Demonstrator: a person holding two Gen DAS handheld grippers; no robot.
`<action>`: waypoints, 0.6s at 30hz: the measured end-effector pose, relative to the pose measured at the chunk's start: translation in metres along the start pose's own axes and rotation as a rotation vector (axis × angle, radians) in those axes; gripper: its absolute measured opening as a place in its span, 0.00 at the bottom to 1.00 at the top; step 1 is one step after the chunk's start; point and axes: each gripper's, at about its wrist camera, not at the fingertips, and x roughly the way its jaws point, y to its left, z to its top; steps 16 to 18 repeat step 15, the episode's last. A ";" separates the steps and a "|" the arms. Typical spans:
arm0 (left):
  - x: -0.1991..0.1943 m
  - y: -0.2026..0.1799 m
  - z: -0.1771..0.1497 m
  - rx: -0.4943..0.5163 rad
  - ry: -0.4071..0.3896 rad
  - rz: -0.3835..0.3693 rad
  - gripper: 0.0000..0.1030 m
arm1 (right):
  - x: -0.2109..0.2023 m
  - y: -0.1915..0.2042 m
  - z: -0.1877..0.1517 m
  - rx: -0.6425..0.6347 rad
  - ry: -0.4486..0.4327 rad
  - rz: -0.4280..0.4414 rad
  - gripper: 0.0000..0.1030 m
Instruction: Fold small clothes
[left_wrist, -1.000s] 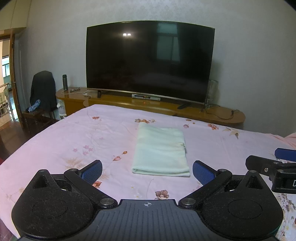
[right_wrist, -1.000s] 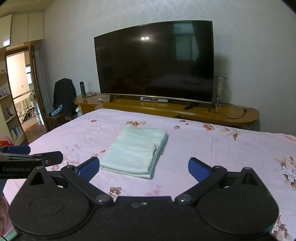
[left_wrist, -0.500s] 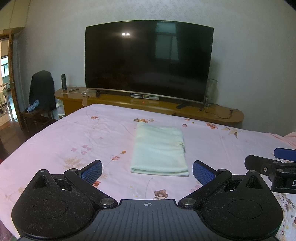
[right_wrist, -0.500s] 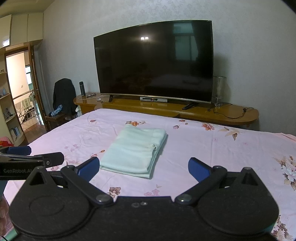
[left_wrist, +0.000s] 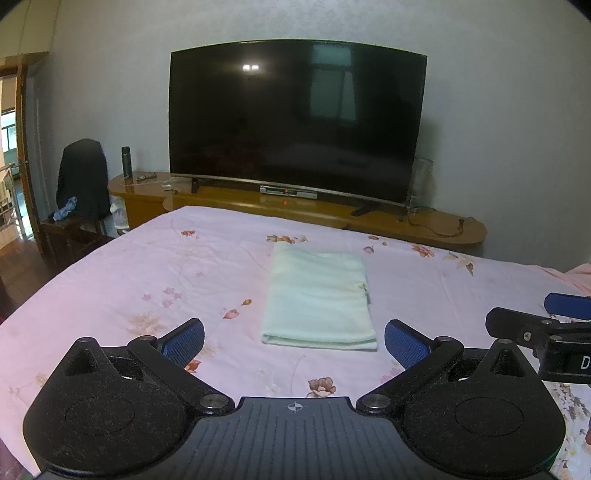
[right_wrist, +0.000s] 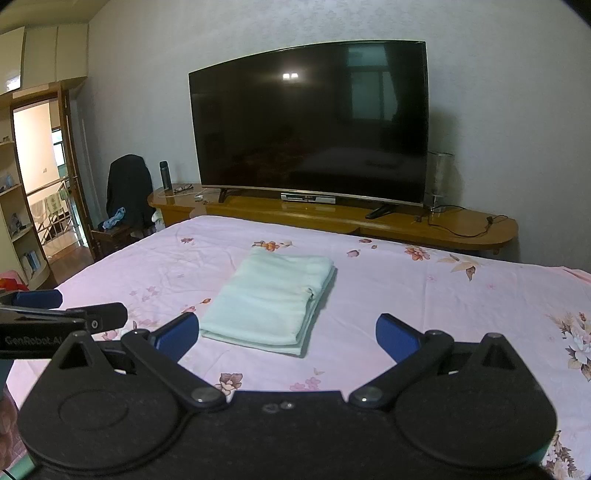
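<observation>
Mint folded cloth (left_wrist: 318, 295) sits unchanged at centre frame on the pink bed (left_wrist: 147, 266). Left tongs (left_wrist: 293, 338) and right tongs (right_wrist: 287, 332) remain spread wide, empty, no shift since earlier.

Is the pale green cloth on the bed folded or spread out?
Folded. The pale green cloth lies as a compact rectangle on the pink bedsheet, with stacked layers visible along its right and near edges.
</observation>
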 end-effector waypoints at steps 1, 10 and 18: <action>0.001 0.000 0.000 0.000 0.002 0.000 1.00 | 0.000 0.000 0.000 0.000 -0.001 0.000 0.99; 0.000 -0.005 -0.001 0.053 -0.022 0.006 1.00 | 0.001 -0.001 0.000 -0.001 0.001 -0.002 0.99; -0.001 -0.006 -0.001 0.049 -0.012 0.010 1.00 | 0.001 -0.002 0.000 -0.001 0.002 0.000 0.99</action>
